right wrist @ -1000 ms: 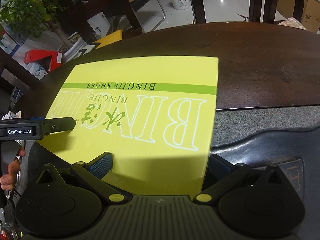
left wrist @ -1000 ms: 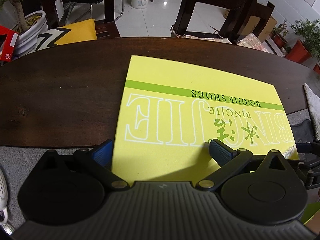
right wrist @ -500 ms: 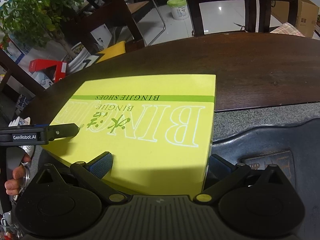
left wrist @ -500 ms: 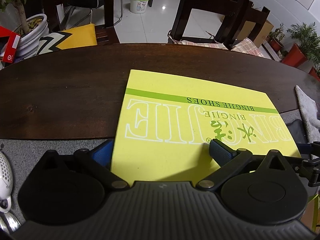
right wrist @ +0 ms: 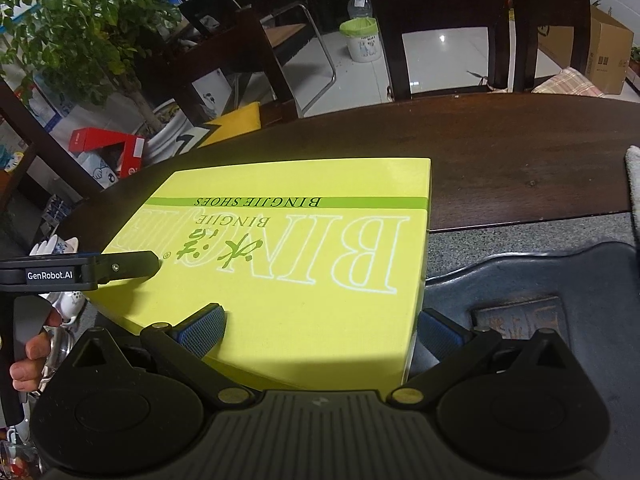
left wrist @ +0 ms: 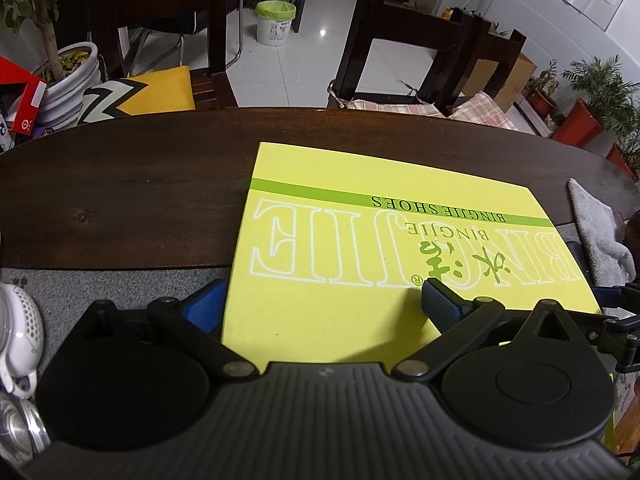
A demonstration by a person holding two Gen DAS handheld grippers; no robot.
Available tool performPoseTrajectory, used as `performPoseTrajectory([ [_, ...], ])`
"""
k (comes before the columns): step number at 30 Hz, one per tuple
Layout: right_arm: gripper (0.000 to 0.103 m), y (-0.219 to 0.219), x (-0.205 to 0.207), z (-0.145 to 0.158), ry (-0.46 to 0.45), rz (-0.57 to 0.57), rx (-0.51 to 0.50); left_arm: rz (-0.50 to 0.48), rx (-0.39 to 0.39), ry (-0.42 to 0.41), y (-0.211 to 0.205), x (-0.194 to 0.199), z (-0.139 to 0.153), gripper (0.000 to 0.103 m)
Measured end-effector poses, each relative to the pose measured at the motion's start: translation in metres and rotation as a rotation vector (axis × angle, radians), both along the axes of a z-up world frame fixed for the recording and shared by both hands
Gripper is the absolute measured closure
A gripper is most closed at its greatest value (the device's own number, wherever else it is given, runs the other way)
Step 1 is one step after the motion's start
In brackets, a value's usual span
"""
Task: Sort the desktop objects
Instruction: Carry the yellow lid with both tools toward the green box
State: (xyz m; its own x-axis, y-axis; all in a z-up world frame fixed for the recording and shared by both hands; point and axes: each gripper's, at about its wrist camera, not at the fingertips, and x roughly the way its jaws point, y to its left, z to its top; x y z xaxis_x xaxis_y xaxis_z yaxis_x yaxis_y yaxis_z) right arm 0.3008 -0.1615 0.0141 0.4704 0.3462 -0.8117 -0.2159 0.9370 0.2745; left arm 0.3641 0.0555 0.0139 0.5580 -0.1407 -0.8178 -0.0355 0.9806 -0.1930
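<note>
I am looking at a yellow shoe box (left wrist: 384, 248), printed "BINGJIE SHOES", lying flat on the dark wooden counter (left wrist: 120, 196), its near end over the grey mat (left wrist: 120, 284) along the counter's near edge. My left tongs (left wrist: 320, 306) are straddling the box's near left corner, fingers spread wide: one pad is sitting on the lid, the other just off the box's left edge; whether they are pressing on it I cannot tell. My right tongs (right wrist: 320, 330) are standing apart the same way at the box's near right corner, one pad on the lid, one beside its right wall. A grey cloth (left wrist: 596, 232) is lying right of the box, and a white mouse (left wrist: 18, 328) is resting left of it on the mat.
</note>
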Motion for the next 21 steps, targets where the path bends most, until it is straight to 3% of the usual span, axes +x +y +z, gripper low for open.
performPoseTrajectory([
  [21, 0.000, -0.013, -0.091, 0.039, -0.106, -0.048, 0.022, -0.025, 0.014, -0.082, -0.026, -0.087, 0.045, 0.002],
])
